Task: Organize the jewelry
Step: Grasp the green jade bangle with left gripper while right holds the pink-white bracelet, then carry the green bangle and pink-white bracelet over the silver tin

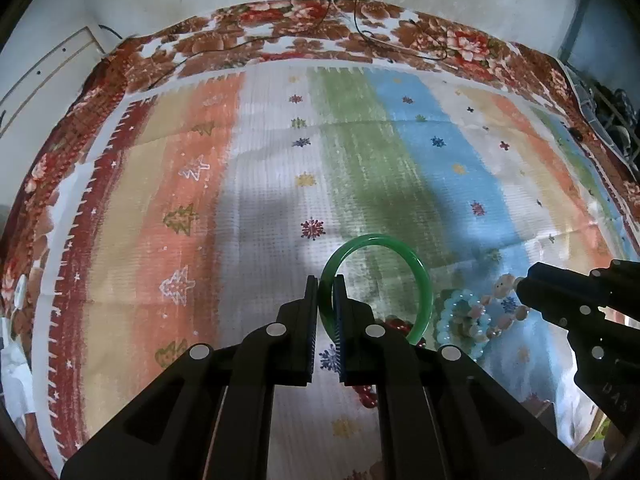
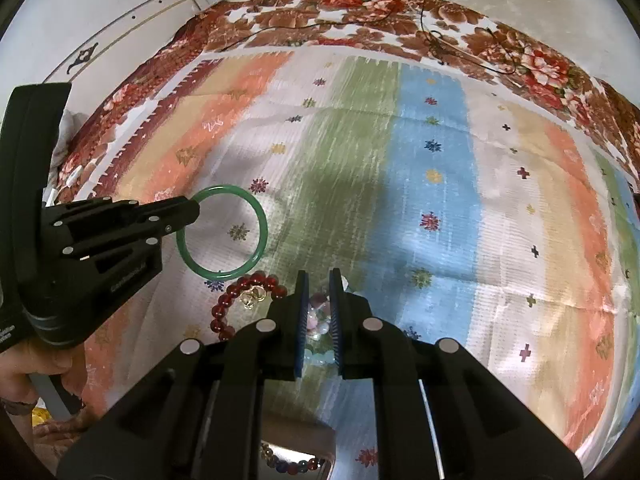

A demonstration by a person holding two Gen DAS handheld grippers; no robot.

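Note:
My left gripper [image 1: 326, 286] is shut on a green jade bangle [image 1: 420, 276] and holds it above the striped cloth; the bangle also shows in the right wrist view [image 2: 262, 224] with the left gripper [image 2: 192, 208] clamped on its rim. A red bead bracelet [image 2: 224, 304] with a clear charm lies below the bangle. A pale blue bead bracelet [image 1: 460, 316] and a pink bead bracelet [image 1: 508, 312] lie together. My right gripper [image 2: 319, 280] hovers over these beads, jaws a narrow gap apart with nothing between them; it also shows in the left wrist view [image 1: 520, 288].
A striped mat [image 1: 280, 200] with snowflake prints covers a floral blanket [image 1: 304, 28]. Black cables [image 1: 360, 12] trail along the far edge by the wall. A box with multicoloured beads [image 2: 296, 464] sits at the near edge under my right gripper.

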